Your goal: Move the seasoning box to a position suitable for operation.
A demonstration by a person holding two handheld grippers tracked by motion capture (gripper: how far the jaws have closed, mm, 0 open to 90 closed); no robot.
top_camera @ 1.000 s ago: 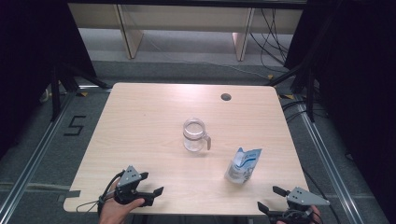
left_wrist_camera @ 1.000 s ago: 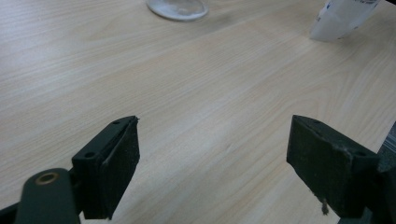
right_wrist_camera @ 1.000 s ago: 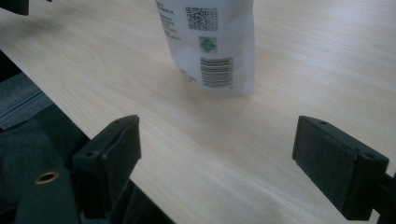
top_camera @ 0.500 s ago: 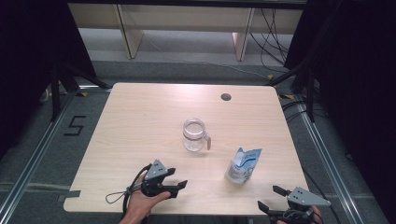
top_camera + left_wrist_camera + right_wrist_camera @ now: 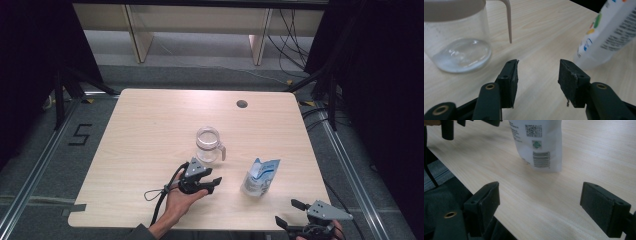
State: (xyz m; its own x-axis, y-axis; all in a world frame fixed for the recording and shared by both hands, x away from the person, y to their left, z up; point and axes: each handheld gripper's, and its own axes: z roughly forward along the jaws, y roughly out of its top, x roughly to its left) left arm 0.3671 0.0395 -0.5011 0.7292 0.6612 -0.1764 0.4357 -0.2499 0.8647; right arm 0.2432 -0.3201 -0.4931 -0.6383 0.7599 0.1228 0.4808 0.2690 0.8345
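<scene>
A clear jug (image 5: 208, 145) with a pale rim and handle stands at the middle of the wooden table (image 5: 150, 130). To its right, nearer me, a white and blue pouch (image 5: 260, 177) stands upright. My left gripper (image 5: 214, 184) hovers just in front of the jug, pointing towards the pouch. Its jaws have just been closing and stand half apart with nothing between them. In the left gripper view the jug (image 5: 456, 45) is at upper left and the pouch (image 5: 606, 32) at upper right. My right gripper (image 5: 289, 212) rests open at the table's near right edge, facing the pouch (image 5: 539, 142).
A dark round cable hole (image 5: 242, 104) sits near the table's far edge. Wooden shelving legs and cables stand behind the table. Metal floor rails run along both sides. The left gripper's cable (image 5: 160, 192) loops on the table by the hand.
My left hand has slid right along the near edge to just in front of the jug, and its jaws have narrowed. The right gripper, jug and pouch have stayed put.
</scene>
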